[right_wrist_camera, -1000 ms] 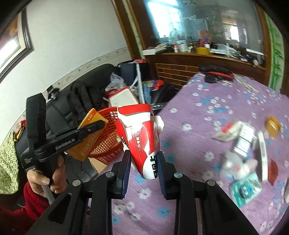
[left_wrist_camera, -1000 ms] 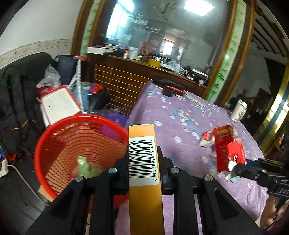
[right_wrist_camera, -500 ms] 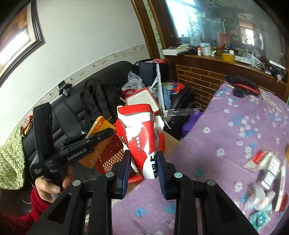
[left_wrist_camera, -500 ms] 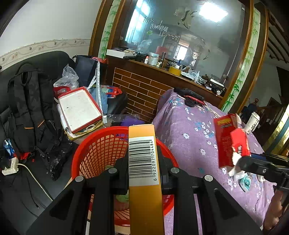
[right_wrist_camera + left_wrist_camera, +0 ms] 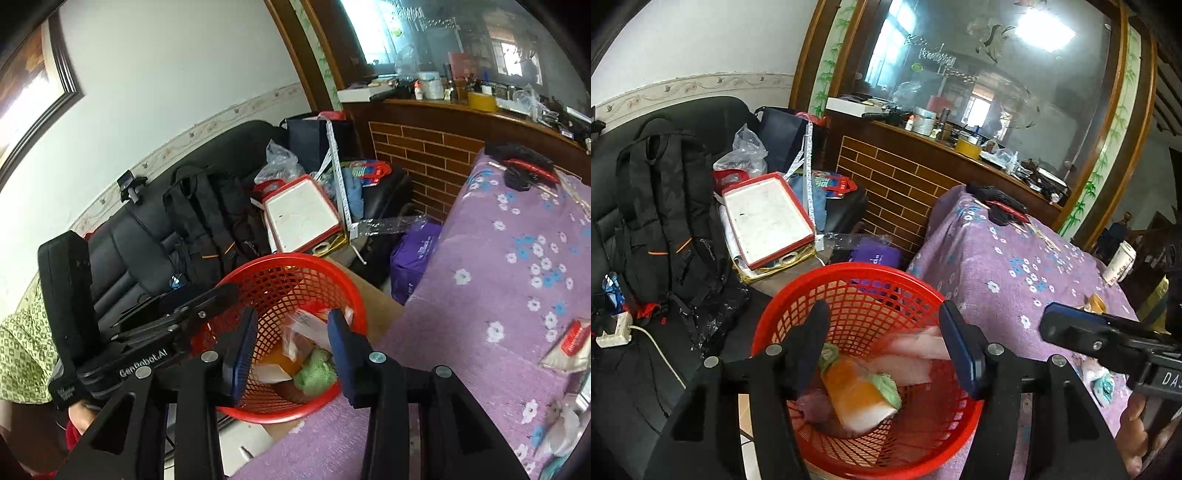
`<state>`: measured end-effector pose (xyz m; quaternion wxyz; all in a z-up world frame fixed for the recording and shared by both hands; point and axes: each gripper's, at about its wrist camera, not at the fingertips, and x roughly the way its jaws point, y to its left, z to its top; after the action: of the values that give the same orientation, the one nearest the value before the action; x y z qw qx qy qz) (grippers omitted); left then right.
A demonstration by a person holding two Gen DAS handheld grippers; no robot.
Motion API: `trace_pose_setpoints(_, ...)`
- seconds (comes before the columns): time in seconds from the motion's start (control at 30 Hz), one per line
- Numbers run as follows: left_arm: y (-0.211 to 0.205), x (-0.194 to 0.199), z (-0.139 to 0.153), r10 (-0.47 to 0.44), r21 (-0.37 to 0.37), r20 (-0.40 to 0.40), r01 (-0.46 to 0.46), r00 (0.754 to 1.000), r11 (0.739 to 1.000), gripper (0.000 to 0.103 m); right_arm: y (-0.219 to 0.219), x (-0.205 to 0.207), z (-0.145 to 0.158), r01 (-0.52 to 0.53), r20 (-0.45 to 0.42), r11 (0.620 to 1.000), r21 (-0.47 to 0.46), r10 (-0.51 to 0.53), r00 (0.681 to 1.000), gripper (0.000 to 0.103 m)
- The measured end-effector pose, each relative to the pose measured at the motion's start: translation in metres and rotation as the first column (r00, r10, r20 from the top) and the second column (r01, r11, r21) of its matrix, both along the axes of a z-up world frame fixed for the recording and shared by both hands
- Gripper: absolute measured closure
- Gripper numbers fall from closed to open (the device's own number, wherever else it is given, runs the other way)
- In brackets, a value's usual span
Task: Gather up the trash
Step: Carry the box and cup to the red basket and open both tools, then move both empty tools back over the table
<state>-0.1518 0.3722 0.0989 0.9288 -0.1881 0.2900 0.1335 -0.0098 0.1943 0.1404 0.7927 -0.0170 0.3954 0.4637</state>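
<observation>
Both grippers, left (image 5: pixel 882 343) and right (image 5: pixel 291 343), over red basket (image 5: pixel 849 275): jaws opening, empty; both cartons dropped in (wrappers (image 5: pixel 569 345) remain on table (image 5: pixel 517 295)).

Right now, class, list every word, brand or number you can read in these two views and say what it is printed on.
"GenRobot.AI": on the left hand-held gripper, along its body, in the right wrist view.
"DAS", cut off by the frame edge: on the right hand-held gripper, in the left wrist view.
Print on the purple bag, the white cup and the red and white wrapper: too small or blurred to read.
</observation>
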Motion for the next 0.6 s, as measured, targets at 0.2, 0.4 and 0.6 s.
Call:
trace_pose_setpoints(0.2,-0.02,-0.005,0.009,-0.031,0.026,-0.002,0.031,1.0,0.999,0.043,-0.058,-0.008,0.007,0.067,0.023,0.998,-0.006,-0.067,0.997,0.061)
trace_pose_setpoints(0.4,-0.036,-0.037,0.018,-0.087,0.072,-0.022,0.088,0.996,0.994,0.04,-0.123,-0.025,0.006,0.121,0.037,0.993,-0.013,-0.12,0.992,0.059)
trace_pose_setpoints(0.6,-0.028,-0.069,0.01,-0.097,0.074,-0.079,0.103,0.992,0.992,0.04,-0.166,-0.023,-0.007,0.192,0.002,0.981,-0.04,-0.192,0.981,0.058)
